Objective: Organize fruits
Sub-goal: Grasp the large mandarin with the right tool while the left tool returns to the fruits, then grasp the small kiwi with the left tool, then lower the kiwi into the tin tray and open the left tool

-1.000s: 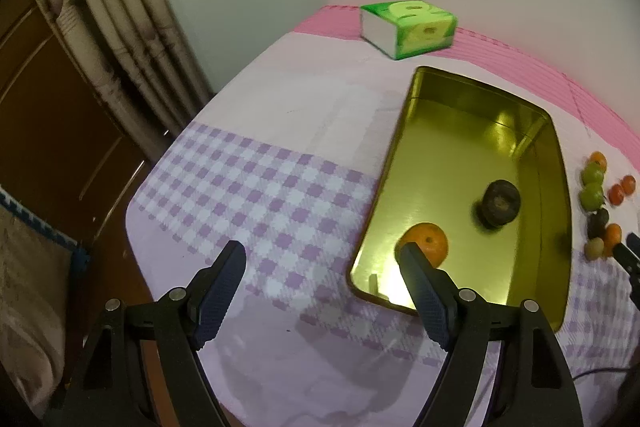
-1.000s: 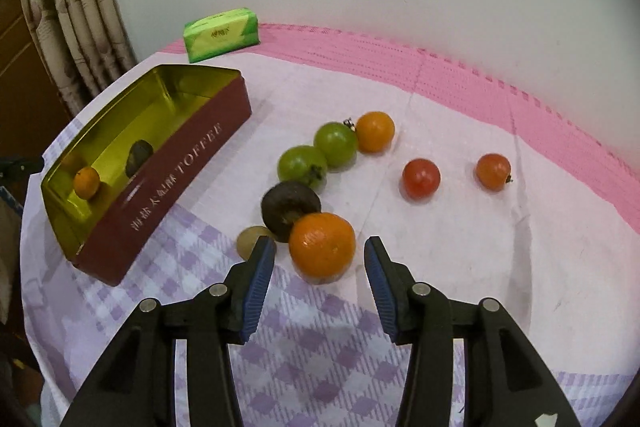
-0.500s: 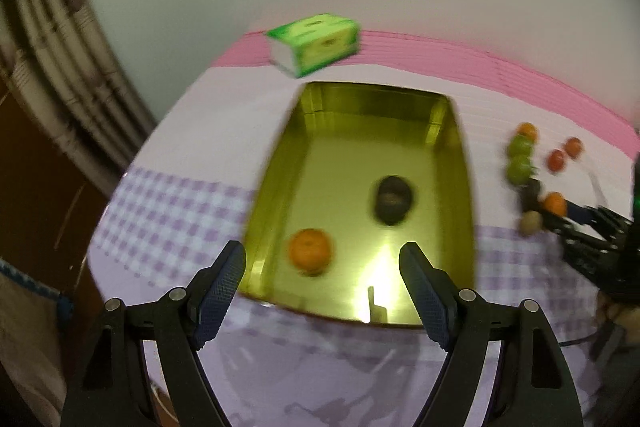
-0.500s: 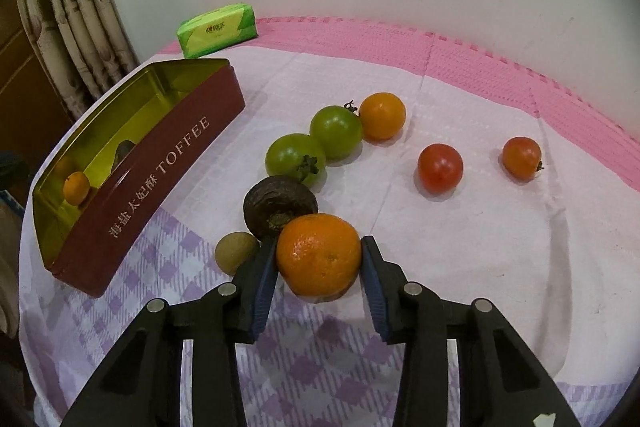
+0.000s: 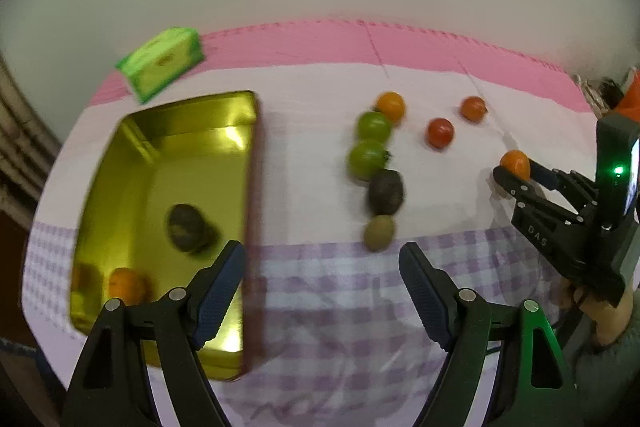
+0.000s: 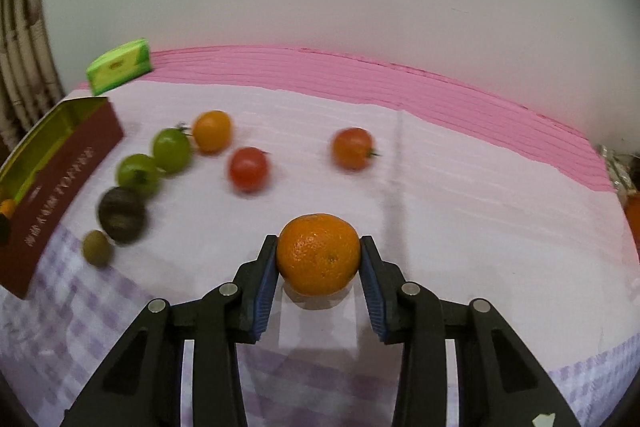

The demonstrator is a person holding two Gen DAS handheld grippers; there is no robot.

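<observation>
My right gripper (image 6: 319,259) is shut on an orange mandarin (image 6: 318,254), both blue pads pressed to its sides, lifted off the cloth; the left wrist view shows that gripper (image 5: 516,171) and the mandarin (image 5: 516,163) at far right. My left gripper (image 5: 322,259) is open and holds nothing, over the checked cloth between the gold tin (image 5: 120,163) and a row of fruit. The tin holds a dark fruit (image 5: 186,227) and a mandarin (image 5: 126,285). On the cloth lie two green tomatoes (image 5: 366,159), a dark fruit (image 5: 386,191), a small olive-coloured fruit (image 5: 379,233), an orange one (image 5: 390,105) and two red tomatoes (image 5: 440,132).
A green tissue pack (image 5: 162,63) lies at the back left near the wall. The tin's red side (image 6: 60,183) reads TOFFEE. Curtains (image 6: 24,67) hang at the left. A person's hand (image 5: 600,311) holds the right gripper. The table edge drops off at the left.
My right gripper closed on the mandarin and carried it rightward away from the fruit row. My left gripper swung right, from over the tin toward the loose fruit.
</observation>
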